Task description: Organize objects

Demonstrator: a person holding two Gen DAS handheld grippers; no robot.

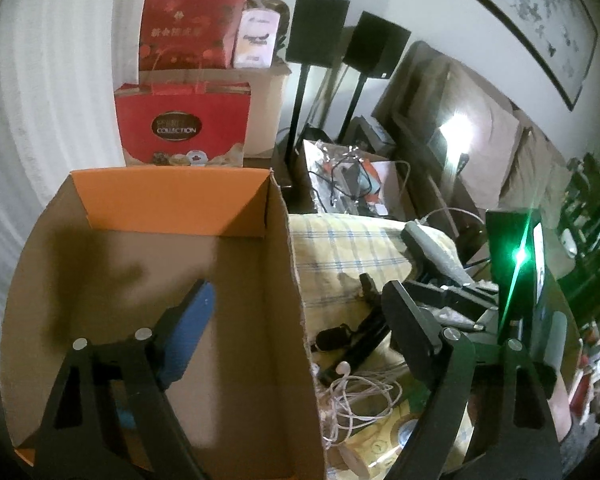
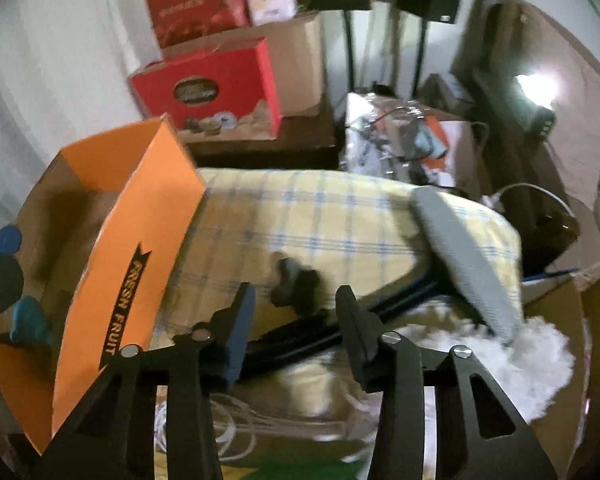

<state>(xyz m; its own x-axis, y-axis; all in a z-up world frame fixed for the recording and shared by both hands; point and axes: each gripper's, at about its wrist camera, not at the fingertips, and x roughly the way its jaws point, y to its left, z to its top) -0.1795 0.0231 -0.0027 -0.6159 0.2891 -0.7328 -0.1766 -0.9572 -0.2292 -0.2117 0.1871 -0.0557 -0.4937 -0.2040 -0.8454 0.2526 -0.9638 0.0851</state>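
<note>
Left gripper [image 1: 296, 308] spread astride box wall [image 1: 288, 280]; right gripper [image 2: 296, 304] half-spread, black handle [image 2: 300, 344] between, untouched

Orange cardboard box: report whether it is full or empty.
Mostly empty: the orange cardboard box shows a bare brown floor in the left wrist view; the left gripper hides its near corner.

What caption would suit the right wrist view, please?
Open hand-held gripper straddling a black tool beside the orange box.

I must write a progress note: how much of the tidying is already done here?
Done: nothing visible yet; the cardboard box looks empty. In hand: the right claw straddles a black tool on the checked pillow, not yet gripping. The left claw straddles the box wall, open. Left: white earphones, grey brush.
</note>
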